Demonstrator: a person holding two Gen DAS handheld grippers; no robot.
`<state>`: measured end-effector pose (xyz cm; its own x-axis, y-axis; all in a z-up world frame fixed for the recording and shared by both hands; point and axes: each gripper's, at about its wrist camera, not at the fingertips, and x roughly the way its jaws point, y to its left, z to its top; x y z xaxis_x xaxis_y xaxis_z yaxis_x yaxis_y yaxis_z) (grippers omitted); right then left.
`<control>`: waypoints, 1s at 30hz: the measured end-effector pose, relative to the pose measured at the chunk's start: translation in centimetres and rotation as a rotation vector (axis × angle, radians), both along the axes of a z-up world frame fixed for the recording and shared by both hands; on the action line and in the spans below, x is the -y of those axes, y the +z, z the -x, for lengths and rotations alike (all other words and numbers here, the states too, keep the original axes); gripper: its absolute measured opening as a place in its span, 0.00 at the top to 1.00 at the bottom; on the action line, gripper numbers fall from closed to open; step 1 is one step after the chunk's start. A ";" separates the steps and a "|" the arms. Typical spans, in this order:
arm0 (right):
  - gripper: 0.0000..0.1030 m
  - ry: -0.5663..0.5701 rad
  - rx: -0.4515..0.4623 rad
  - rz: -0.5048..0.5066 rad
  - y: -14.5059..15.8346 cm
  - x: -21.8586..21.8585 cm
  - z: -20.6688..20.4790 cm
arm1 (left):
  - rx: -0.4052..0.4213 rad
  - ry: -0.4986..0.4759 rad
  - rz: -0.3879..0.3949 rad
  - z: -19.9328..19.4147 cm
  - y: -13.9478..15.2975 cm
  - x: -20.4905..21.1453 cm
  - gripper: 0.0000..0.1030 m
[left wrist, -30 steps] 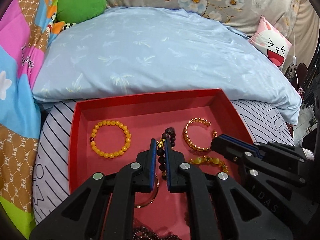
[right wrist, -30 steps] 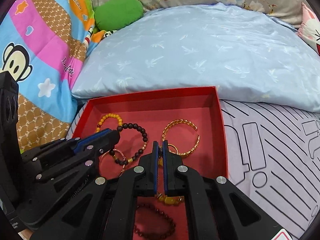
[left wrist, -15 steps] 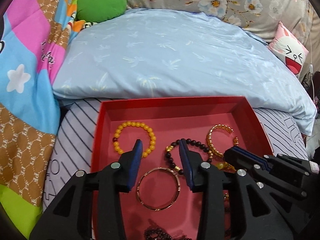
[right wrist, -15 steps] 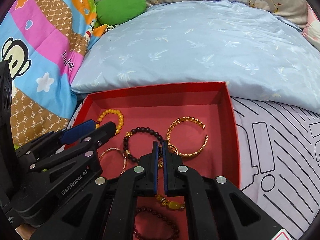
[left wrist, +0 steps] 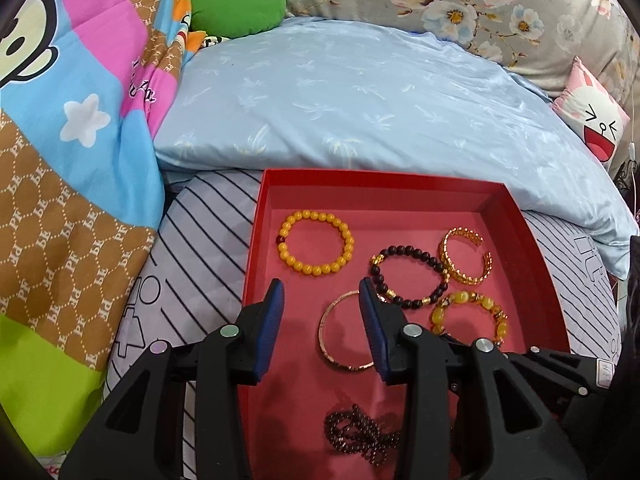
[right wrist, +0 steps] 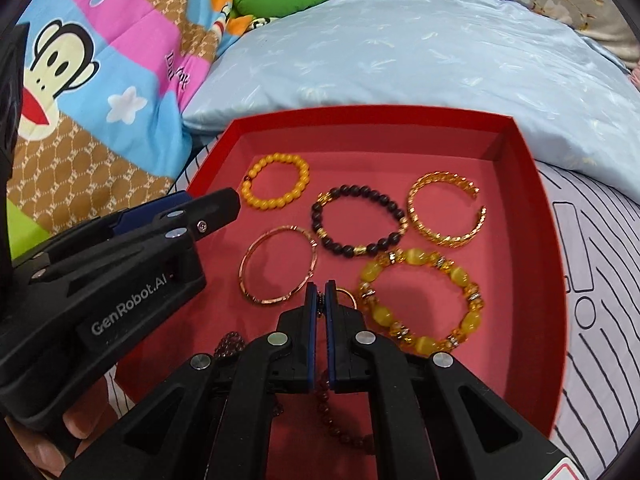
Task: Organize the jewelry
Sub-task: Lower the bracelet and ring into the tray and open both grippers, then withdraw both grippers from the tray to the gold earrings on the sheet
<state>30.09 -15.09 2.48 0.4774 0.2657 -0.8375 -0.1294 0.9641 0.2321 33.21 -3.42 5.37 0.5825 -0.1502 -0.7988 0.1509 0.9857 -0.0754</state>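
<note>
A red tray (left wrist: 256,232) (right wrist: 516,168) on the bed holds several bracelets: a yellow bead one (left wrist: 316,246) (right wrist: 276,186), a black bead one (left wrist: 410,276) (right wrist: 358,220), a gold cuff (left wrist: 466,256) (right wrist: 446,208), a chunky yellow one (left wrist: 470,312) (right wrist: 420,300), a thin rose-gold bangle (left wrist: 340,332) (right wrist: 278,264) and a dark red bead strand (left wrist: 360,436) (right wrist: 340,420). My left gripper (left wrist: 322,296) (right wrist: 216,206) is open and empty over the tray's left part. My right gripper (right wrist: 320,292) is shut on the dark red bead strand, a small ring (right wrist: 344,298) beside it.
A light blue pillow (left wrist: 360,92) lies behind the tray. A colourful cartoon quilt (left wrist: 68,160) rises at the left with a green cushion (left wrist: 236,4). A pink cat cushion (left wrist: 592,128) sits far right. The tray rests on striped grey bedding (right wrist: 600,280).
My left gripper opened and let go of the black bead bracelet, which now lies flat in the tray. It then drew back and left. The right gripper stayed shut.
</note>
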 end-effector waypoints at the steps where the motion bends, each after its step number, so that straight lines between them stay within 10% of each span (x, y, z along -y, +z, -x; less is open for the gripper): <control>1: 0.94 -0.002 0.002 -0.001 0.1 0.0 0.2 | -0.001 0.000 -0.003 0.2 0.0 -0.1 0.64; 16: 0.78 -0.184 0.135 -0.015 6.9 6.7 8.5 | 0.043 0.004 0.010 6.0 2.9 -1.7 0.62; 30: 0.78 -0.236 0.060 0.032 3.9 8.0 20.3 | 0.013 -0.036 -0.018 16.2 2.0 -1.9 0.59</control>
